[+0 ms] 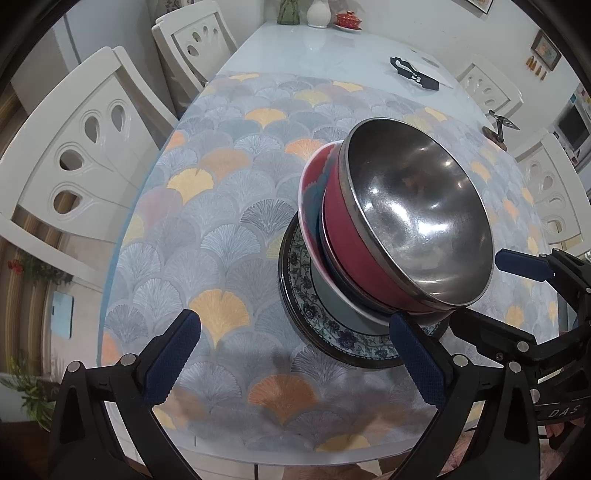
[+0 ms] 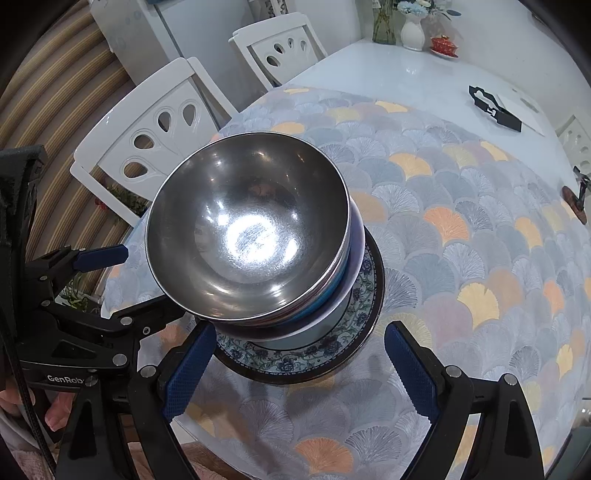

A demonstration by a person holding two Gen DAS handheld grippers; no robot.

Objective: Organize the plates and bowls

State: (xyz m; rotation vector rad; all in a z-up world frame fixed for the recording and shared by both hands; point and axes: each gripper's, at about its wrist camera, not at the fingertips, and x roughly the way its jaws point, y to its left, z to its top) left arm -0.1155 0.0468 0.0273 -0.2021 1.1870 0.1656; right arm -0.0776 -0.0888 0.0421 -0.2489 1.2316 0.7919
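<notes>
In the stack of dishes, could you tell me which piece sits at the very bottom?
The dark-rimmed floral plate, flat on the tablecloth; the bowls nest above it.

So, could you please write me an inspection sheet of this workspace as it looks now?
Surface: white table under a fan-patterned cloth.
Job's things: steel bowl with red outside tops a tilted stack of bowls on a dark-rimmed floral plate.
Clutter: black flat tool, white vase, red lidded dish, small stand at the table edge.
Grippers: left gripper open, empty, beside the stack; right gripper open, empty, in front of the plate.
Cables: black cord on the left gripper.
Surroundings: white carved chairs, striped wall.
</notes>
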